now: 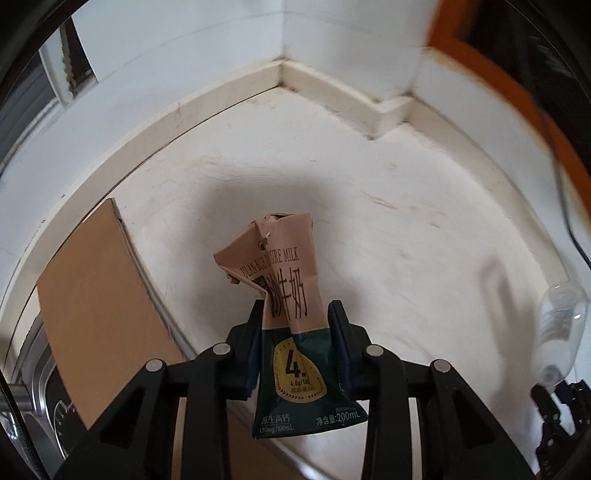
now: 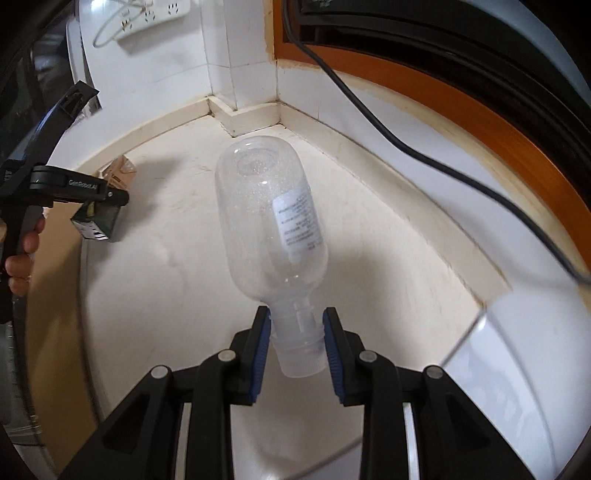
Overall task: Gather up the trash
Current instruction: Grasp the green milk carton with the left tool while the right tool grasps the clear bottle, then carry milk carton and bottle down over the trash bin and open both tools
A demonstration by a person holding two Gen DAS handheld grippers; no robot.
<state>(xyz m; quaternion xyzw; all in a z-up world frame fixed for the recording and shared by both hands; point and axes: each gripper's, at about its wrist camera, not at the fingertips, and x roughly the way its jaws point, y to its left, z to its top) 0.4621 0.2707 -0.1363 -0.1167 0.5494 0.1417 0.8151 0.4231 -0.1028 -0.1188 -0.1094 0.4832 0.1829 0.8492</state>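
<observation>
Left gripper (image 1: 297, 332) clamps a crumpled milk carton (image 1: 286, 295). Right gripper (image 2: 295, 332) grips a clear plastic bottle (image 2: 269, 218) by its neck, above the cream floor (image 2: 177, 280)

A cardboard sheet (image 1: 99, 295) leans at the bench (image 1: 369, 221) edge; a black cable (image 2: 406, 140) crosses the orange frame (image 2: 480, 122); a power strip (image 2: 147, 16) hangs above.

Carton (image 2: 96, 221) left — bottle (image 2: 271, 218) right

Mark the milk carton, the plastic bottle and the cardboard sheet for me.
Milk carton (image 1: 291, 280): left wrist view, on its crumpled tan upper half.
Plastic bottle (image 2: 258, 206): right wrist view, on its clear body beside the label.
Cardboard sheet (image 1: 99, 295): left wrist view, on its flat brown face.
</observation>
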